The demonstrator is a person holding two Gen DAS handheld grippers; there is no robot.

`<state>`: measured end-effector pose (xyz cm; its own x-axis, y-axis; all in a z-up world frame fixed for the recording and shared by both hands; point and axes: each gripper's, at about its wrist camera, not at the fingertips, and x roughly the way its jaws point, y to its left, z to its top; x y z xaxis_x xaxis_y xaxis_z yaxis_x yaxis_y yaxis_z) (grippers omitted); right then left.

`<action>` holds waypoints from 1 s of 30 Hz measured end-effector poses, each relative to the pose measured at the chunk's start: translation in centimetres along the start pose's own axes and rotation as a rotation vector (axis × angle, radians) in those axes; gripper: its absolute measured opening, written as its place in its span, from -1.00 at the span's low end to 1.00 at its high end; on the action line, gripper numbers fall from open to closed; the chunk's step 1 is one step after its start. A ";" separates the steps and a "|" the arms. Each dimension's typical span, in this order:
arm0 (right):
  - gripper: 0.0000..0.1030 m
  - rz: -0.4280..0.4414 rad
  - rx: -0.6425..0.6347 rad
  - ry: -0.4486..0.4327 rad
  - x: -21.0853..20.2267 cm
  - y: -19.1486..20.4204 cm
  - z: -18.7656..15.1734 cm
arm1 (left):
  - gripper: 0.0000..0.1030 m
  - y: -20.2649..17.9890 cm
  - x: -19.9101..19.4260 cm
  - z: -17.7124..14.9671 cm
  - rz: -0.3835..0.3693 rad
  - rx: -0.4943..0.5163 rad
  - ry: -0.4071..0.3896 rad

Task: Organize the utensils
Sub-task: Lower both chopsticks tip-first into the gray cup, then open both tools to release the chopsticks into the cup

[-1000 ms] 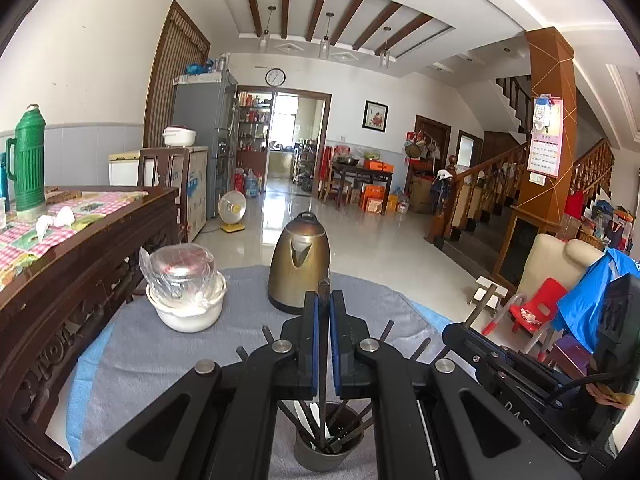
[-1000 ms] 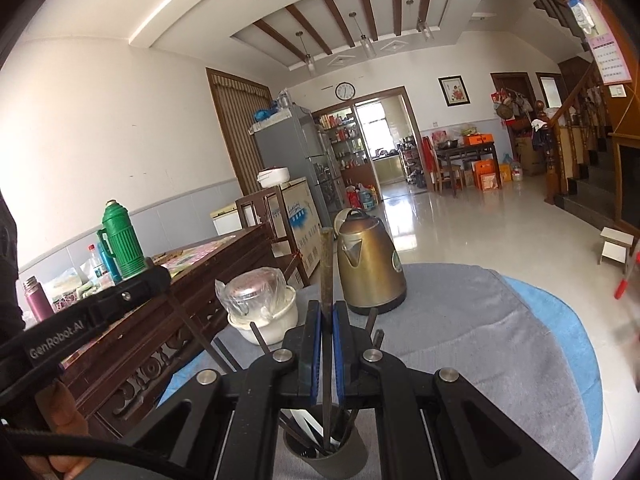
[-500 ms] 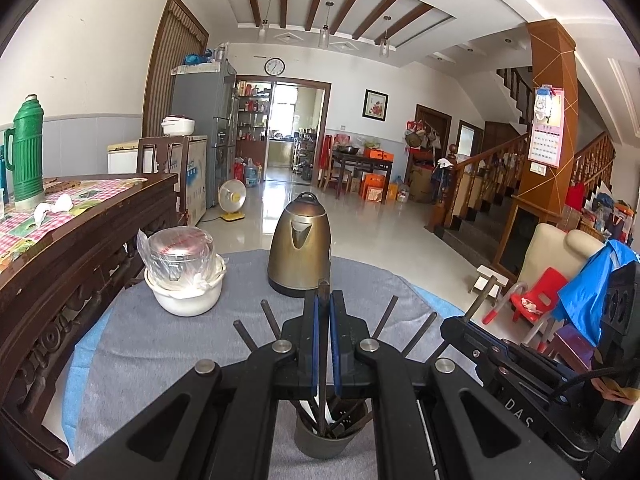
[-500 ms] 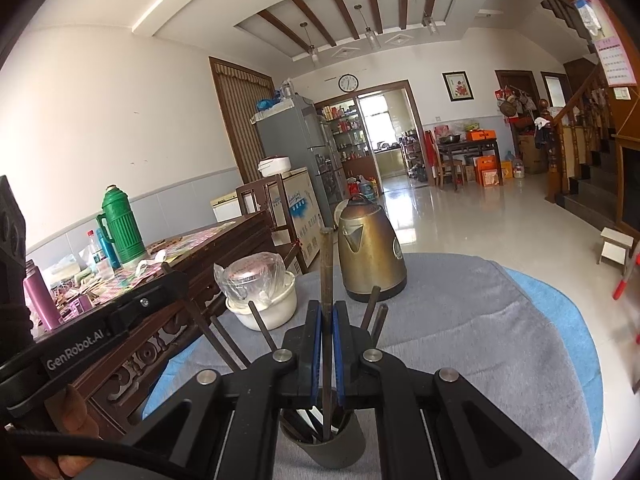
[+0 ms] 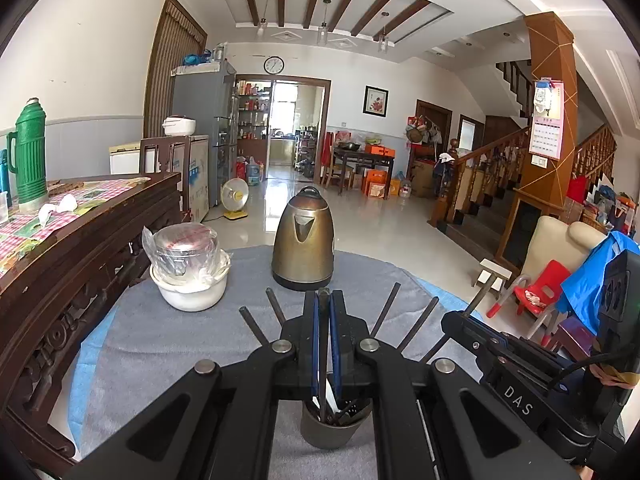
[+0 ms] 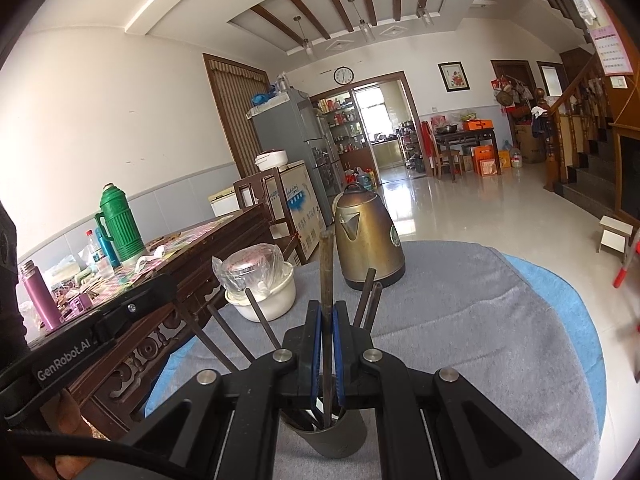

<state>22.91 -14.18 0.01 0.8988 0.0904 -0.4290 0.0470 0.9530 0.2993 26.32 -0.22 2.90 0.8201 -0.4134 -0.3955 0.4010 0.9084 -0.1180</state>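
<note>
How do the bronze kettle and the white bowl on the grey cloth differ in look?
The kettle is tall, bronze-coloured metal with a closed lid; the white bowl is low and wide. The bowl holds a plastic-wrapped container; the kettle carries nothing. Both stand upright on the grey cloth.

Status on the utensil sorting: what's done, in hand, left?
Done: several dark utensils already stand in the grey cup. In hand: each gripper, left and right, has its jaws shut on a thin utensil reaching down into that cup. Left: letting both go. No loose utensils show on the grey cloth.
</note>
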 end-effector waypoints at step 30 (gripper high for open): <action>-0.84 0.063 0.078 0.057 0.1 -0.5 -1.1 | 0.72 2.1 -4.5 -2.6 0.142 0.030 -0.002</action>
<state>22.51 -14.33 -1.11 0.8749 0.1682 -0.4543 0.0264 0.9198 0.3915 22.44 3.75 2.06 0.8702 -0.2806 -0.4050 0.2924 0.9557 -0.0338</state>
